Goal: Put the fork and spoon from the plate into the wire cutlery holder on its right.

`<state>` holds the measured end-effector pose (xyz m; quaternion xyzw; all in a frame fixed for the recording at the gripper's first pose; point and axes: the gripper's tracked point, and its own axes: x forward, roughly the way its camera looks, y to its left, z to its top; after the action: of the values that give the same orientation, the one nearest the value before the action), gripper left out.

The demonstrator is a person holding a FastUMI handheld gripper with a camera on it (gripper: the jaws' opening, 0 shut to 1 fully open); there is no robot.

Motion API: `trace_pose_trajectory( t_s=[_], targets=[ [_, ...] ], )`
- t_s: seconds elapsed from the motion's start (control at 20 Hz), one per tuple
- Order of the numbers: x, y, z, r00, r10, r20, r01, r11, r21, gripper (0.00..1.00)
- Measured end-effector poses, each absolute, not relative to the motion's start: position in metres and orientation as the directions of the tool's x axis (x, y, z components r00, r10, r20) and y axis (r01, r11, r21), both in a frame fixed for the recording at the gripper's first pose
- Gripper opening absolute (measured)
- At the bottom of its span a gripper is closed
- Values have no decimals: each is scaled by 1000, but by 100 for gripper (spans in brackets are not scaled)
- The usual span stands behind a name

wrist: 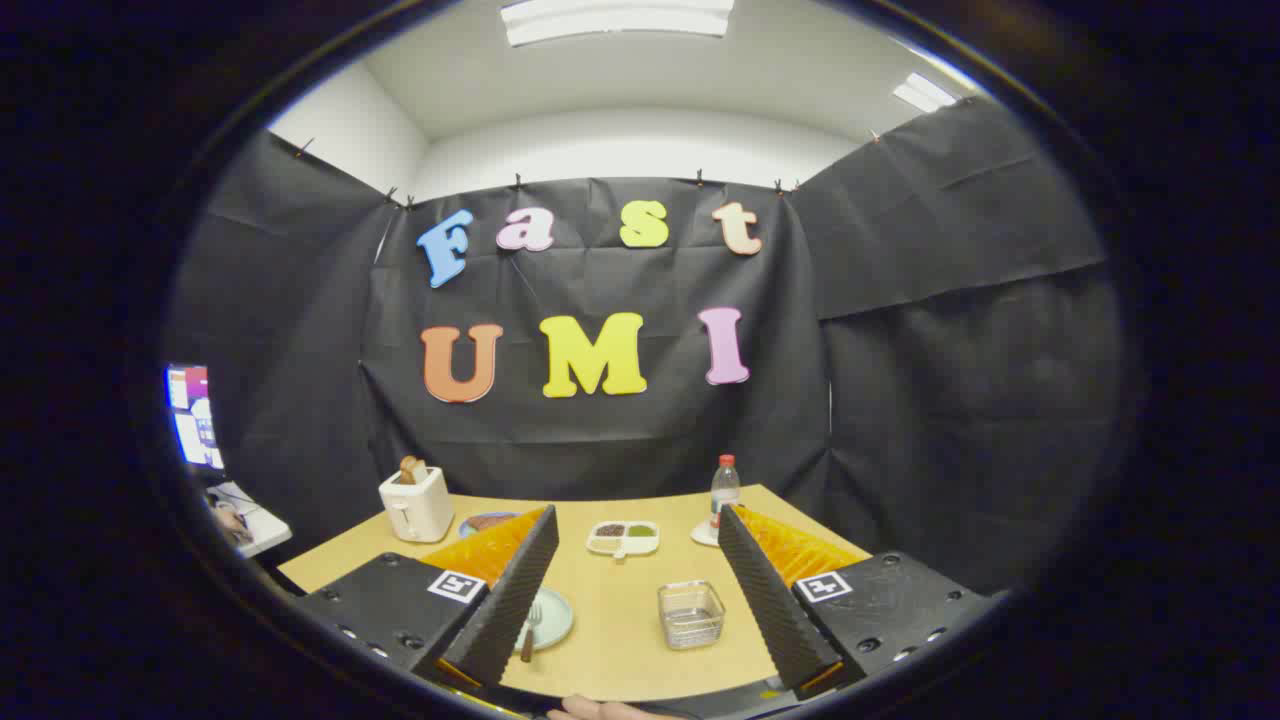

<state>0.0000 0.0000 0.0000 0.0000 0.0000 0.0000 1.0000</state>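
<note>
The gripper (637, 590) hangs level above the near edge of the desk (620, 640), looking along it, its fingers (515, 590) spread wide apart with nothing held. Taking the wire cutlery holder (691, 613) as landmark, standing between the fingers: the plate (553, 620) lies to its left, partly behind the left finger, a fork (529, 633) on it; a divided snack dish (623, 537) sits beyond it, a bottle (724, 489) beyond-right, a toaster (417, 504) far beyond-left.

Bright ceiling lights (617, 18), even illumination, fisheye bending at edges
</note>
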Motion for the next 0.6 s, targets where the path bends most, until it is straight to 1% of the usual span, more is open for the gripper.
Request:
trace_pose_trajectory(
  t_s=[0.1, 0.3, 0.6],
  targets=[
    [1, 14, -4, 1000, 17, -11, -17, 1000, -13, 97],
    [6, 20, -15, 1000, 9, -22, -11, 998, -62, 97],
    [22, 17, -22, 999, 1, -42, -2, 1000, -31, 96]
  ],
)
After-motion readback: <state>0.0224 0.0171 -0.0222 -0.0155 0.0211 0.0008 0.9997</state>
